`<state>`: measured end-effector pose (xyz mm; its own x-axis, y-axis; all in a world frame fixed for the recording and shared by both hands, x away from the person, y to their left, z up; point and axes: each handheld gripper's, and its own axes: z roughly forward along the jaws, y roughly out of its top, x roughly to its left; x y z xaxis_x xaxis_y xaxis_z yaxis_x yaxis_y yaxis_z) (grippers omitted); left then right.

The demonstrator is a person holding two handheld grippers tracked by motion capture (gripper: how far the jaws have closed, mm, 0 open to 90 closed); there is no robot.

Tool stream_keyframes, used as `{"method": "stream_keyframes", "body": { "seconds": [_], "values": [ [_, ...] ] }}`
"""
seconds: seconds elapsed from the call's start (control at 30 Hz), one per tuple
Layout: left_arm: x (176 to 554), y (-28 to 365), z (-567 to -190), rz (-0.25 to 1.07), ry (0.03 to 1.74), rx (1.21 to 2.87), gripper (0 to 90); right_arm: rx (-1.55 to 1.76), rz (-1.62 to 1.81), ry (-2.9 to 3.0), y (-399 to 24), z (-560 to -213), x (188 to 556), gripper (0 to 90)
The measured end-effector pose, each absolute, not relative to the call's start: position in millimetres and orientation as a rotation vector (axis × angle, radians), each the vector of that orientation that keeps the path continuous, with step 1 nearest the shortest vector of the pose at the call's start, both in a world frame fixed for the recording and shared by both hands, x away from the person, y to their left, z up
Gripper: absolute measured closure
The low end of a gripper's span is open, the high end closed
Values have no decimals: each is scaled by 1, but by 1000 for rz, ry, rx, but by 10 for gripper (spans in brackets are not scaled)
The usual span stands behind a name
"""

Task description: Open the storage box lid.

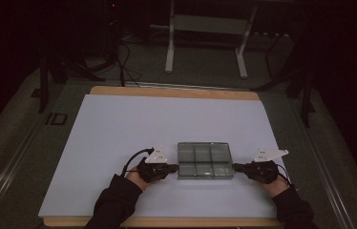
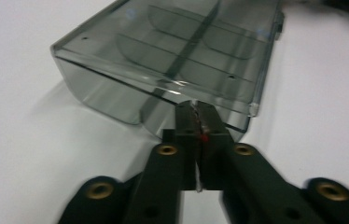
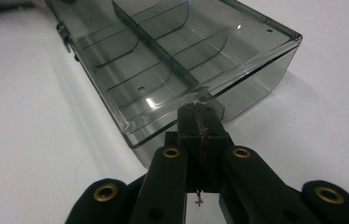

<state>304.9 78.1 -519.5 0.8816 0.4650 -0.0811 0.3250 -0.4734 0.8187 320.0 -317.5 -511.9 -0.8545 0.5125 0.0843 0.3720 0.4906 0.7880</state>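
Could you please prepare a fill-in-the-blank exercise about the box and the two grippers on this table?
1. The smoky transparent box is split by dividers into ____ compartments.
2. The compartments of the box hold ____.
3. The left gripper and the right gripper meet the box at ____ ends.
4. The jaws of each gripper stand ____, their tips at the box's end wall.

Missing words: six; nothing; opposite; shut
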Motion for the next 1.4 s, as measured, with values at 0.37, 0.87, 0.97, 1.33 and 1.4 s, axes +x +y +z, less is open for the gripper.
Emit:
{"method": "stream_keyframes", "body": {
  "seconds": [0.37,0.87,0.97,1.33,1.4],
  "values": [
    [315,79,-520,250,634,2069,674,778,1282,2524,-318,-510,327,708],
    [328,74,-513,302,639,2026,610,747,1279,2450,-314,-501,341,597],
    [328,73,-512,313,638,2029,593,733,1276,2443,-313,-501,343,595],
    [337,69,-506,367,629,2019,584,715,1271,2431,-309,-496,354,595],
    [338,68,-505,371,623,2018,594,716,1274,2429,-308,-496,355,599]
  ]
}}
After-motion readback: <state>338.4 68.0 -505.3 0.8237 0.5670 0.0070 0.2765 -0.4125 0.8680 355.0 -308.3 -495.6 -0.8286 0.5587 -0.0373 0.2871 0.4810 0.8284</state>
